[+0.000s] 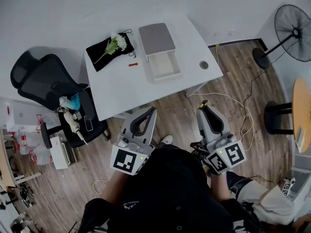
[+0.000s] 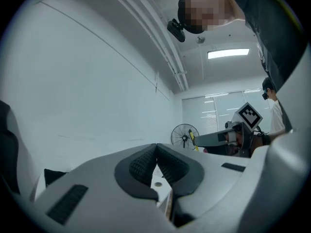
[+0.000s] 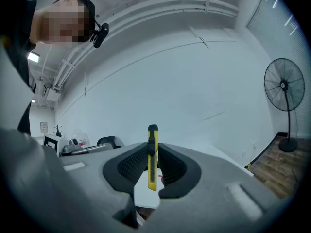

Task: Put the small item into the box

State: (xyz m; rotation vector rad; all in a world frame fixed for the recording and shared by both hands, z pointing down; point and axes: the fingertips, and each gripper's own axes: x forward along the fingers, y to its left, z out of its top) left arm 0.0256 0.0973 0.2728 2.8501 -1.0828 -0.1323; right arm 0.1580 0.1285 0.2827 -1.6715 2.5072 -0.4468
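On the white table (image 1: pixel 121 89) a white box (image 1: pixel 165 65) lies open, its grey lid (image 1: pixel 156 38) behind it. A small red item (image 1: pixel 132 64) lies just left of the box. A round grey item (image 1: pixel 203 65) sits to the box's right. Both grippers are held close to the person's body, short of the table's near edge. My left gripper (image 1: pixel 153 110) (image 2: pixel 156 162) is shut with nothing between its pads. My right gripper (image 1: pixel 203 106) (image 3: pixel 152 165) is shut on a yellow utility knife (image 3: pixel 152 154), which stands upright between the pads.
A black cloth (image 1: pixel 104 55) with white flowers (image 1: pixel 117 43) lies on the table's left part. A black office chair (image 1: pixel 46 84) stands left of the table. A floor fan (image 1: pixel 293 26) (image 3: pixel 283 89) and a round wooden table (image 1: pixel 302 114) are at the right. Cables (image 1: pixel 243 111) run across the floor.
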